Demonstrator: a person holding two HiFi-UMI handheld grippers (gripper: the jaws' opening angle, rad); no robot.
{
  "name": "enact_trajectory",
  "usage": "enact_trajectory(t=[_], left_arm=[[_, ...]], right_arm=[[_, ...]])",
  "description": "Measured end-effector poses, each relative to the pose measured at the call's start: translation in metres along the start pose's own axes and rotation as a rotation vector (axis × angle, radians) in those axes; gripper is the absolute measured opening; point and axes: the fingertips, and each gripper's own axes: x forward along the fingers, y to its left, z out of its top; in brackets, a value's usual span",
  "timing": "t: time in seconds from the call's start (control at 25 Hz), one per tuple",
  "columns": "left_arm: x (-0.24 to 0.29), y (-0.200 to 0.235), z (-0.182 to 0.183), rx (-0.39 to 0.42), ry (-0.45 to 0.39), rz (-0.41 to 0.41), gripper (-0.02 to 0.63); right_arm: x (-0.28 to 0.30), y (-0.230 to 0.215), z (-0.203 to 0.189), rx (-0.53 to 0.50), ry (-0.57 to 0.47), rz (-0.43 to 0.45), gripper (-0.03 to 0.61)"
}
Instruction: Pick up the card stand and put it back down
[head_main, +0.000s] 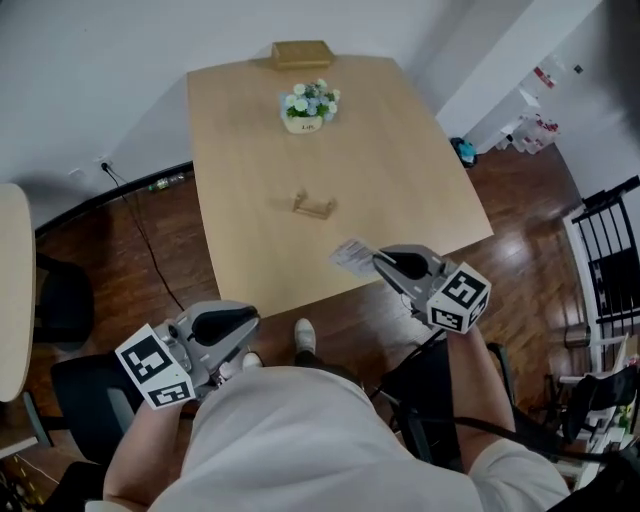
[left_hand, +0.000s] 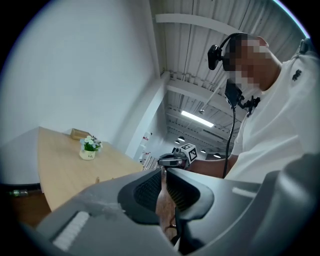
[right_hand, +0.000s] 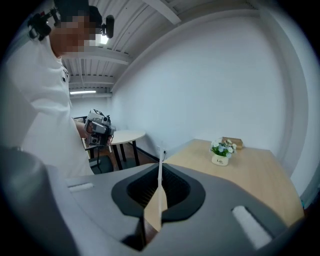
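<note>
While I am watching from above, table (head_main: 250, 150): standing ahead of me, light wood.
Right gripper (head_main: 375, 258): I am hovering it over the table's near edge, jaws pressed together, nothing between them.
Left gripper (head_main: 250, 320): I am holding it off the table, beside my body, jaws together, empty.
Pot (head_main: 310, 105): sitting near the far edge, flowers in it.
Card stand (head_main: 314, 207): resting mid-table, well apart from both grippers.

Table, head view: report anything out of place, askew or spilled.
Nothing stands out. The card stand sits in the middle of the table, the flower pot stands upright beyond it, and the wooden box lies at the far edge. No spills.
</note>
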Motion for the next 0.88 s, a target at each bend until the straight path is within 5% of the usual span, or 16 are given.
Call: enact_trajectory(t=[0.88], left_arm=[[0.03,0.048,0.024,-0.056,-0.088,0.337,0.031]], right_arm=[[0.136,-0.153,-0.015,-0.075,0.073,0.231,0.02]])
